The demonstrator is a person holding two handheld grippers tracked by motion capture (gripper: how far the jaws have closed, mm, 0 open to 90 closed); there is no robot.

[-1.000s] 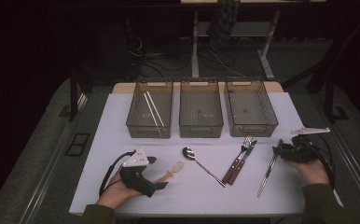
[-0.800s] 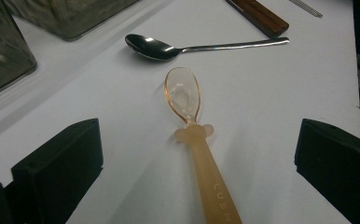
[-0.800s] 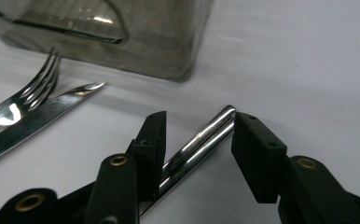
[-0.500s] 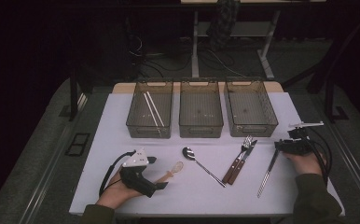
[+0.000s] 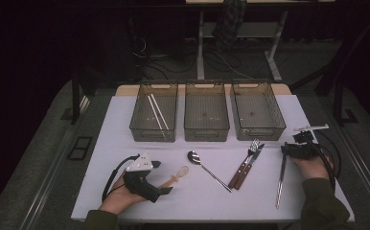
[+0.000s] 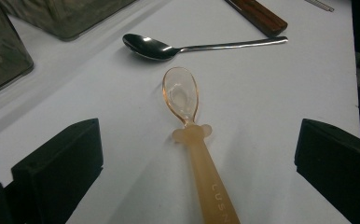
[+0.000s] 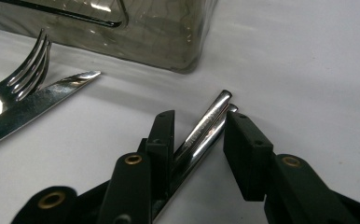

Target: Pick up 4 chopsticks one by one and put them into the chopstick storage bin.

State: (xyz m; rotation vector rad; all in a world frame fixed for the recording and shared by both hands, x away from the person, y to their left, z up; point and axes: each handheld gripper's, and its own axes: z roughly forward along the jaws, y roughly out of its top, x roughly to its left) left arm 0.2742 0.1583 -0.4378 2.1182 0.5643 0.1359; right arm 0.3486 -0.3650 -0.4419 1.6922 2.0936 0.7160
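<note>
The right gripper (image 5: 287, 149) has come down toward the table (image 5: 125, 124) at the top end of the metal chopsticks (image 5: 281, 178), and its jaws have just been closing. That reads as a pick-up begun. In the right gripper view the chopsticks (image 7: 205, 131) lie between the narrowed jaws, one jaw against them, the other just apart. The left gripper (image 5: 164, 184) rests with wide jaws either side of the plastic spoon (image 6: 192, 135).

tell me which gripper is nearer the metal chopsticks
Right. The right gripper straddles the metal chopsticks; the left gripper is far across the table, by the plastic spoon.
</note>
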